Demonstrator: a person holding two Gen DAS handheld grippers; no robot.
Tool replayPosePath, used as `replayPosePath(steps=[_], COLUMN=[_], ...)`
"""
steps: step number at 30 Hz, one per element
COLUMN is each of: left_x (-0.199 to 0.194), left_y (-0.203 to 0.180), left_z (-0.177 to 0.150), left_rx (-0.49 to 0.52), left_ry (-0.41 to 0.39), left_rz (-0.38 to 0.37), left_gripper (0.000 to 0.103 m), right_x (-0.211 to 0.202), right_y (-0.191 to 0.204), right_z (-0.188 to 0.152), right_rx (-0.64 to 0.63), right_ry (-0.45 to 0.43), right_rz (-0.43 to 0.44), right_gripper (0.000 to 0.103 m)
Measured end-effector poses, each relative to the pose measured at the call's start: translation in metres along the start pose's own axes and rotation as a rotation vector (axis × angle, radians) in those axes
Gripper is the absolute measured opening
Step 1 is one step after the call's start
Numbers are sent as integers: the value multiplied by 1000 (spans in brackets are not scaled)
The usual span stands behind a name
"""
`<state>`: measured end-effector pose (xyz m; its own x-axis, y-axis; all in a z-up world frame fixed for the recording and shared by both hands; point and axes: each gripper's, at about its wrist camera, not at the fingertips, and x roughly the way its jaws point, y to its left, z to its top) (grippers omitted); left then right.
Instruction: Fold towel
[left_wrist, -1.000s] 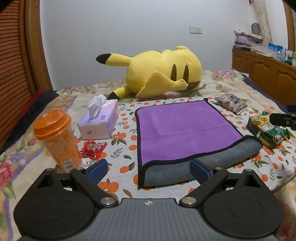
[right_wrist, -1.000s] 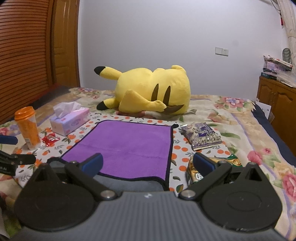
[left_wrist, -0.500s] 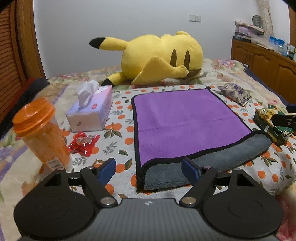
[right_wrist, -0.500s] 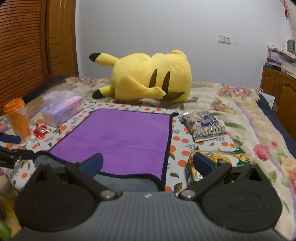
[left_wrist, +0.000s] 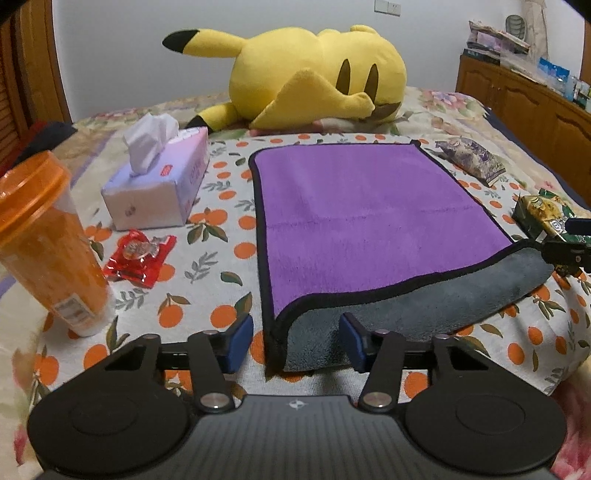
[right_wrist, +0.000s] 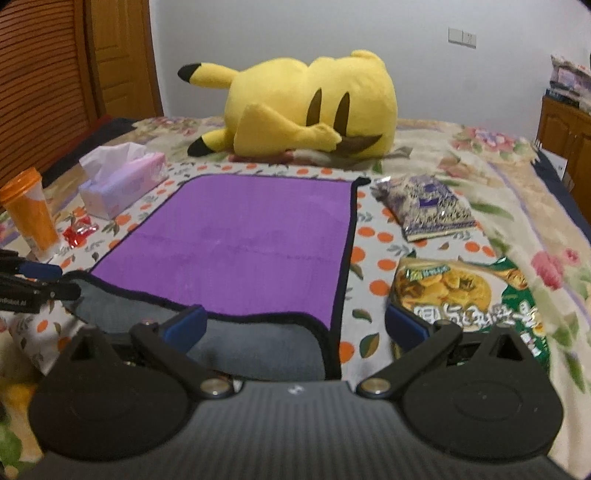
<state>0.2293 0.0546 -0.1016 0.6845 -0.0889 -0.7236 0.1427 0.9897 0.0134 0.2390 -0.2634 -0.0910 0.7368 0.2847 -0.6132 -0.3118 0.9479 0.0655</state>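
So both grippers are sitting low at the near edge of the purple microfibre towel with black trim (left_wrist: 369, 221), which is lying flat on the orange-print cloth (left_wrist: 229, 266) spread over the bed, its near edge flipped up so the grey underside is showing. The left gripper (left_wrist: 296, 341) is hanging with its blue-padded fingers spread wide on either side of the towel's near left corner, not gripping anything. The right gripper (right_wrist: 295, 325) is also gaping wide, straddling the towel's near right corner, nothing pinched between the pads. Just right of the towel a green and yellow snack bag (right_wrist: 472, 295) is lying flat, and a bit further along that side a purple patterned snack packet (right_wrist: 424, 206) is sitting. Left of the towel a tall translucent orange plastic cup (left_wrist: 48, 243) is standing upright, a red crinkly candy wrapper (left_wrist: 140, 254) is lying near it, and beyond that a pale lilac tissue box (left_wrist: 159, 184) is poking a tissue up. Past the towel's far edge a big yellow plush toy with black-tipped ears (left_wrist: 314, 77) is lying on its side.
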Motion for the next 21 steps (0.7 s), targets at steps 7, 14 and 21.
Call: replayPosePath(steps=[7, 14, 21], left_x=[8, 10, 8], left_y=[4, 6, 4], left_z=[-3, -3, -4], left_rx=[-22, -36, -35], left_ry=[32, 42, 37], left_rz=[-21, -35, -50], left_gripper=[44, 41, 31], right_x=[11, 17, 17], right_y=[-3, -9, -11], right_z=[-4, -7, -7], right_rx=[1, 35, 51], right_ry=[59, 101, 115], right_rz=[33, 63, 92], right_gripper=[88, 84, 65])
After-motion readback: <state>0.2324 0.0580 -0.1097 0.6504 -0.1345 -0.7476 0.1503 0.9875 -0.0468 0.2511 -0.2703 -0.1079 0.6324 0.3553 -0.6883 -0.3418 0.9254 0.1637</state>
